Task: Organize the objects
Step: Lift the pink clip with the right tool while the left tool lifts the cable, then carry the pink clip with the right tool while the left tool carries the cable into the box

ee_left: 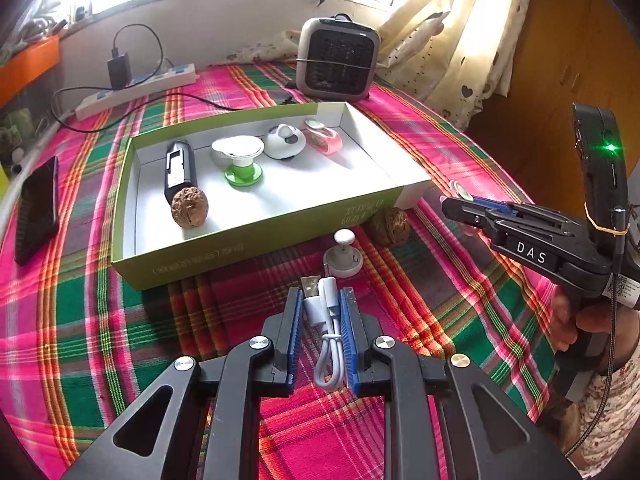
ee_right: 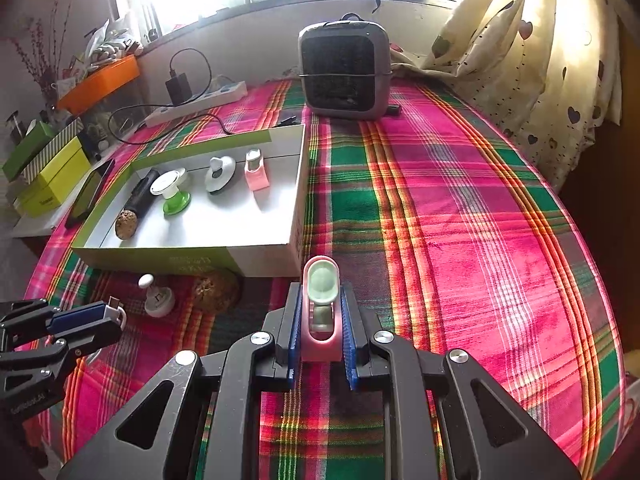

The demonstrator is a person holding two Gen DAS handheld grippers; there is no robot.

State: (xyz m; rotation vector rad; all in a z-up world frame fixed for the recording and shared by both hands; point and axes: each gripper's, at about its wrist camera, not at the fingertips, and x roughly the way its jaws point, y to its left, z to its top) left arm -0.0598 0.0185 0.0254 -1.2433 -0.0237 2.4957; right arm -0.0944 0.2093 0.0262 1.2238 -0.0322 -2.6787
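My left gripper [ee_left: 320, 300] is shut on a coiled white USB cable [ee_left: 326, 320], held above the plaid cloth in front of the green box [ee_left: 256, 236]. My right gripper [ee_right: 320, 300] is shut on a pink gadget with a pale green pad [ee_right: 320, 304], just right of the box's front corner. The box [ee_right: 192, 258] holds a black device [ee_left: 180, 168], a walnut [ee_left: 189, 207], a green-footed white gadget [ee_left: 240, 160], a white round gadget [ee_left: 285, 141] and a pink gadget [ee_left: 324, 136]. A second walnut [ee_left: 389, 225] and a small white stand [ee_left: 343, 256] lie on the cloth before the box.
A grey heater [ee_left: 338, 60] stands behind the box. A white power strip with a black charger [ee_left: 136, 88] lies at back left. A black phone [ee_left: 38, 208] lies left of the box. Curtains [ee_right: 520, 60] hang at right. Boxes [ee_right: 52, 172] are stacked at far left.
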